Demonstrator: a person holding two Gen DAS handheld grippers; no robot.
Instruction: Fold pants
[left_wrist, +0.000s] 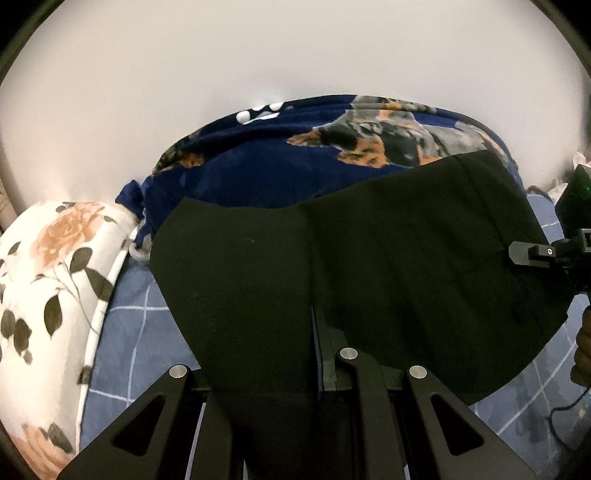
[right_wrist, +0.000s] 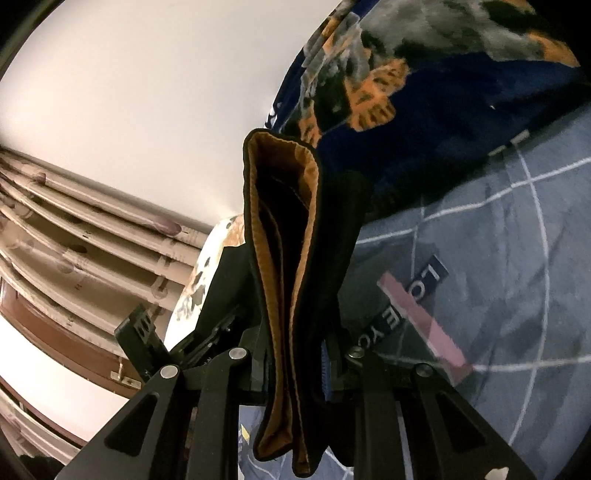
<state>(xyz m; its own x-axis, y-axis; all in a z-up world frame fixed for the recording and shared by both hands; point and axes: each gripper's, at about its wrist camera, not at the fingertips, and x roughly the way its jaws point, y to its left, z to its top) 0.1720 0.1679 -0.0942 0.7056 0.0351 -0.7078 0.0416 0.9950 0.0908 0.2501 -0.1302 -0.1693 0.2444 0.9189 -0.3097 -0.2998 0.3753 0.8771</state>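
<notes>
Black pants hang spread in the air over the bed, held between both grippers. My left gripper is shut on one end of the cloth, which drapes over its fingers and hides the tips. My right gripper pinches the pants' far right edge. In the right wrist view, the folded waistband with its brown lining stands upright between the pads of my right gripper, which is shut on it. The left gripper shows as a black block at the left.
Below lies a bed sheet in blue with white checks. A floral white pillow sits at the left. A dark blue printed blanket is heaped behind the pants. A plain white wall rises beyond. A hand shows at the right edge.
</notes>
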